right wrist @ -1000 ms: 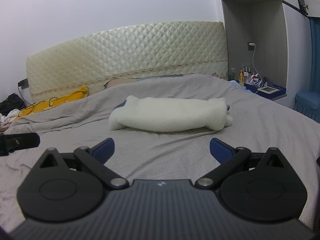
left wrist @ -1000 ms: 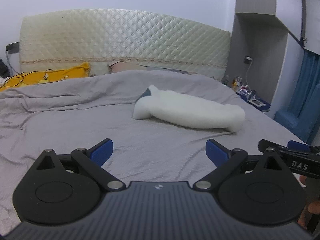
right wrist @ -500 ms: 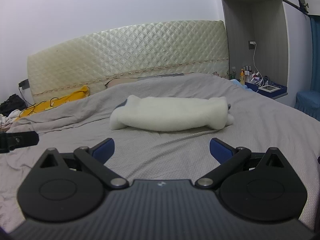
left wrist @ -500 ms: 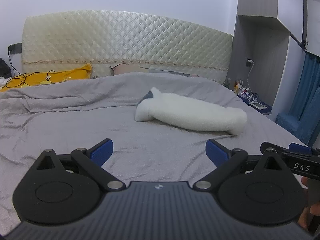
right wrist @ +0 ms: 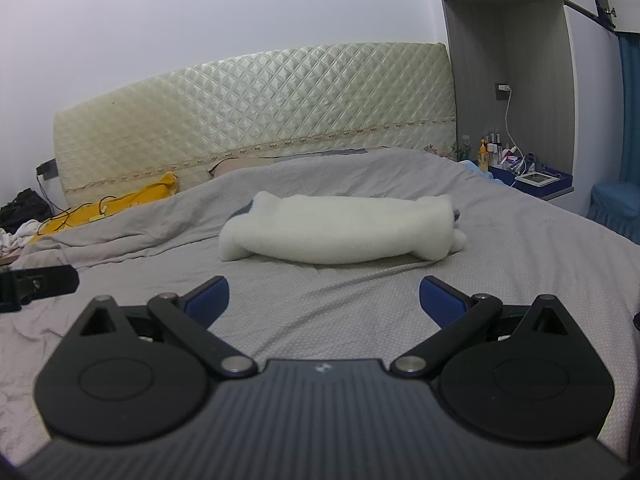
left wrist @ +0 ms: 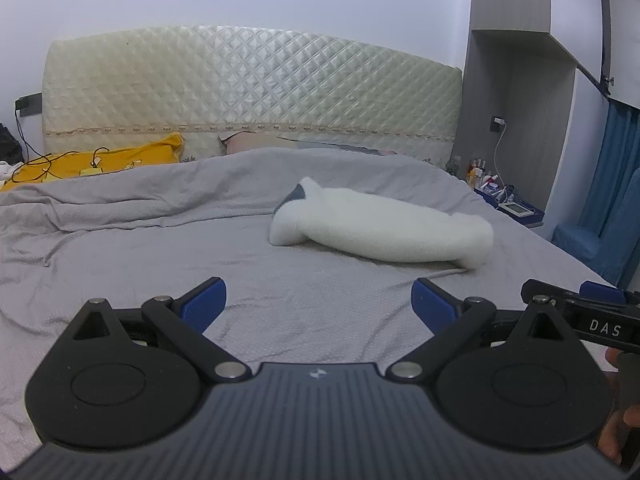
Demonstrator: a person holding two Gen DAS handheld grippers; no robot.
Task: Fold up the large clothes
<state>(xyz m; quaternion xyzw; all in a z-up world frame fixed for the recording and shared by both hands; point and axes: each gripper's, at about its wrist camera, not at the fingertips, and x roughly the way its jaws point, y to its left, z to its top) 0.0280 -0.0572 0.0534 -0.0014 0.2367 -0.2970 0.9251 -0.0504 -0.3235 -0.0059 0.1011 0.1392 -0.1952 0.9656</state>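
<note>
A white fleecy garment (left wrist: pixel 380 230) (right wrist: pixel 340 228) lies folded into a long bundle on the grey bedspread (left wrist: pixel 160 256) (right wrist: pixel 360 304), a dark grey patch showing at its left end. My left gripper (left wrist: pixel 319 306) hangs open over the bedspread, well short of the bundle, nothing between its blue pads (left wrist: pixel 204 302). Likewise my right gripper (right wrist: pixel 324 300) is open and empty, held back from the garment. In the left wrist view the other gripper's black body (left wrist: pixel 592 320) shows at the right edge, with a hand (left wrist: pixel 616 432) below it.
A quilted cream headboard (left wrist: pixel 248 92) backs the bed. A yellow pillow with cables (left wrist: pixel 100 160) lies at the far left. On the right stand a bedside shelf with bottles and a small device (right wrist: pixel 532 176), a grey cabinet (left wrist: pixel 516 100) and blue curtains (left wrist: pixel 612 184).
Both views have risen and pulled back slightly, so the garment sits a little lower in the frames. The garment has not moved. Both grippers stay open.
</note>
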